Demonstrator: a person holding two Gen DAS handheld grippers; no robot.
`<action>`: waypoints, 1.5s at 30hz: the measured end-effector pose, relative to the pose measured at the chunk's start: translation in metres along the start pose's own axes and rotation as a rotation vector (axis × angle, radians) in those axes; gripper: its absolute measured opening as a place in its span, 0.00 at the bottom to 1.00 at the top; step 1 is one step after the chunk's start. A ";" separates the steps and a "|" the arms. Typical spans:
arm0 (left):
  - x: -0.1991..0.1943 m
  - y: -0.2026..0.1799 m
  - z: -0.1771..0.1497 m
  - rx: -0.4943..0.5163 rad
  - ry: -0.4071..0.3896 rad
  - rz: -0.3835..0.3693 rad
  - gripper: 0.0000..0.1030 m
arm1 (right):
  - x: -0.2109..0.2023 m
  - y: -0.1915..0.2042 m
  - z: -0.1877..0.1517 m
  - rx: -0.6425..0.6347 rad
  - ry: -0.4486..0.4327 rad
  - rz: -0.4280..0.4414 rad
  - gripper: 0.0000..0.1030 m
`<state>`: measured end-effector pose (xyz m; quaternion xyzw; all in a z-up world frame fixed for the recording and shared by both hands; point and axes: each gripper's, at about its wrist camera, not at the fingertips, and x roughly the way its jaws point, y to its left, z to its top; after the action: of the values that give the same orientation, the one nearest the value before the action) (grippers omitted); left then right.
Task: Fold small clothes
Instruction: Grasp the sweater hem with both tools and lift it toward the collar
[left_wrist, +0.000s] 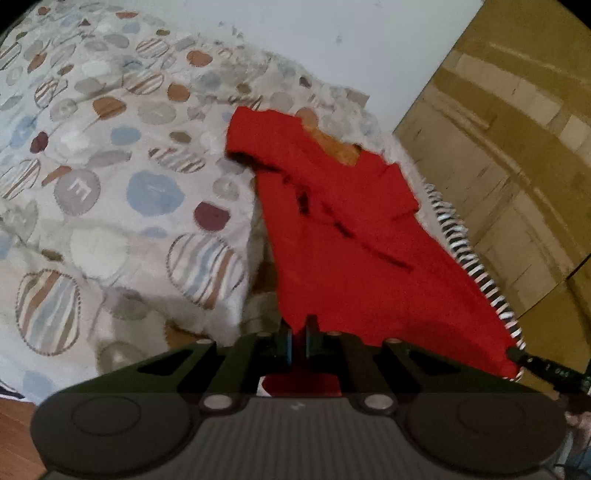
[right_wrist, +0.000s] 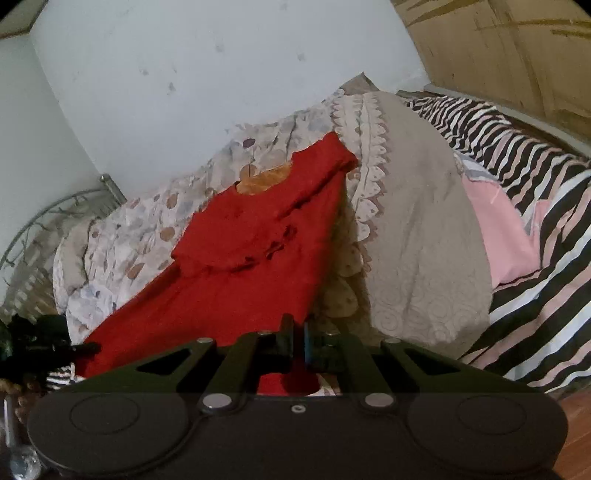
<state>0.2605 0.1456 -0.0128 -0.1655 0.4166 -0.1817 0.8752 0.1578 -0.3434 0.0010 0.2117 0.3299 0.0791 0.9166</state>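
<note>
Claws (left_wrist: 299, 325) pinching red garment (left_wrist: 332, 229), stretched, creased

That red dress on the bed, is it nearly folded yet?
Not yet. Nothing looks folded: the red dress lies stretched out on the patterned bedspread. In hand: the left gripper and right gripper are each shut on a hem corner. Left: every fold.

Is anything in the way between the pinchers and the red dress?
No. Both are already shut on the red dress: the left gripper and the right gripper each pinch its near hem. Nothing lies on top of it on the bed cover.
</note>
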 end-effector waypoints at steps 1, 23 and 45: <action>0.008 0.003 -0.003 -0.004 0.028 0.015 0.05 | 0.003 0.000 -0.002 -0.009 0.015 -0.014 0.04; 0.005 -0.028 -0.045 0.268 -0.147 0.284 0.99 | 0.013 0.065 -0.078 -0.907 0.065 -0.255 0.75; 0.006 -0.061 -0.084 0.453 -0.177 0.162 0.99 | 0.064 0.084 -0.120 -1.344 0.015 -0.374 0.03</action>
<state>0.1866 0.0772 -0.0407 0.0533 0.2989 -0.1841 0.9348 0.1305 -0.2092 -0.0815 -0.4623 0.2469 0.1083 0.8447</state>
